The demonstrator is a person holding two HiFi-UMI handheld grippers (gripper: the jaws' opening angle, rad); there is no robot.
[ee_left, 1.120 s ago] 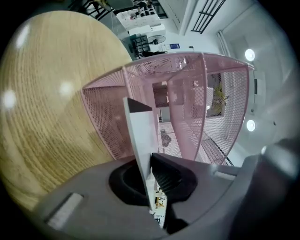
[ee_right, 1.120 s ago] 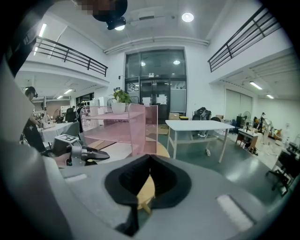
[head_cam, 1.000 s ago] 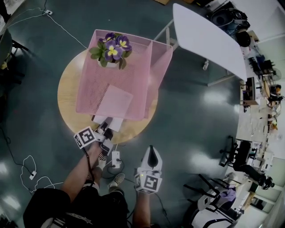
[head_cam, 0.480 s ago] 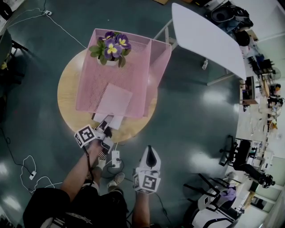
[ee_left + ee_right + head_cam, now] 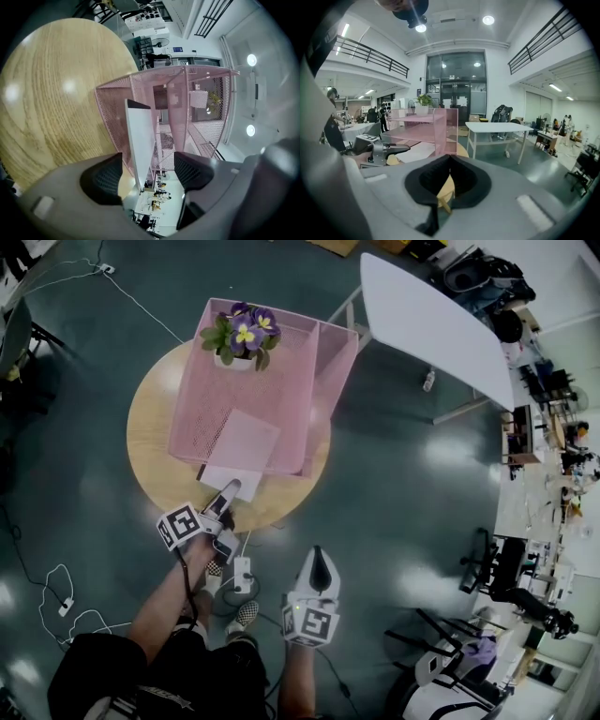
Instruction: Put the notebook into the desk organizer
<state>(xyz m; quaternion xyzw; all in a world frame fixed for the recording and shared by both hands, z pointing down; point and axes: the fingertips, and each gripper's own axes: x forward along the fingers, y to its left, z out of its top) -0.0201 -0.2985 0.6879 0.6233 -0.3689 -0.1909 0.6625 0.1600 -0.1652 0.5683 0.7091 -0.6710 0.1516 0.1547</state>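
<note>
A pink mesh desk organizer (image 5: 253, 399) stands on the round wooden table (image 5: 155, 446). The white notebook (image 5: 230, 482) lies in its lower shelf, with its near end sticking out toward me. My left gripper (image 5: 228, 495) is right at that end; its jaws have just been opening. In the left gripper view the notebook (image 5: 140, 140) shows edge-on between the spread pads (image 5: 104, 176), which do not press on it, with the organizer (image 5: 197, 112) behind. My right gripper (image 5: 316, 568) hangs shut and empty off the table's near side, and it sees the organizer (image 5: 426, 126).
A potted plant with purple flowers (image 5: 239, 334) sits on top of the organizer at its far end. A white table (image 5: 436, 324) stands beyond at the right. A power strip (image 5: 242, 573) and cables lie on the floor near the person's feet.
My left gripper's jaws have opened and let go of the notebook, which rests in the organizer's lower shelf. The right gripper has stayed put.
</note>
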